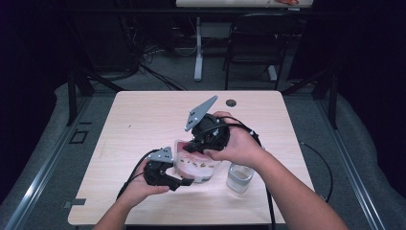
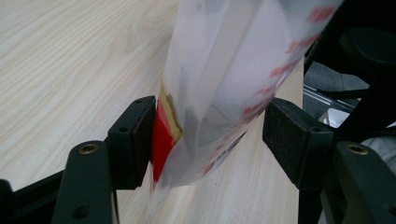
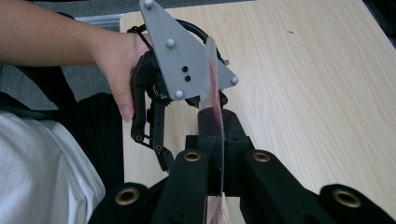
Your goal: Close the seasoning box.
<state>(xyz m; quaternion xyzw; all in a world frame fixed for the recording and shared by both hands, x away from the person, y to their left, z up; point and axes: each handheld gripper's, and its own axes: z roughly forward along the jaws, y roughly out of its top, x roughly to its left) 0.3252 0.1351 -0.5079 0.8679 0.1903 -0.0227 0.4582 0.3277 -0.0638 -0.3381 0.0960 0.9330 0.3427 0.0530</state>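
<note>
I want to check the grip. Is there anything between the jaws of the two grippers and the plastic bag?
Nothing visible stands between. The right gripper is shut on an edge of the plastic bag. The bag hangs between the left gripper's jaws: one pad touches it, the other stands slightly apart.

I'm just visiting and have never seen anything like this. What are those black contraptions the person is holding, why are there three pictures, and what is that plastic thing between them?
There is no robot here: a person holds two hand-operated clamps. The left gripper and the right gripper each carry a small camera. One picture looks down from above the wooden table; the other two look along each gripper's own black jaws. Between them they hold up a clear plastic bag with red print. The right gripper's jaws are pinched shut on the bag's thin edge; in the left gripper view the bag hangs between the jaws, and only one jaw visibly touches it. A clear cup stands on the table nearby.
</note>
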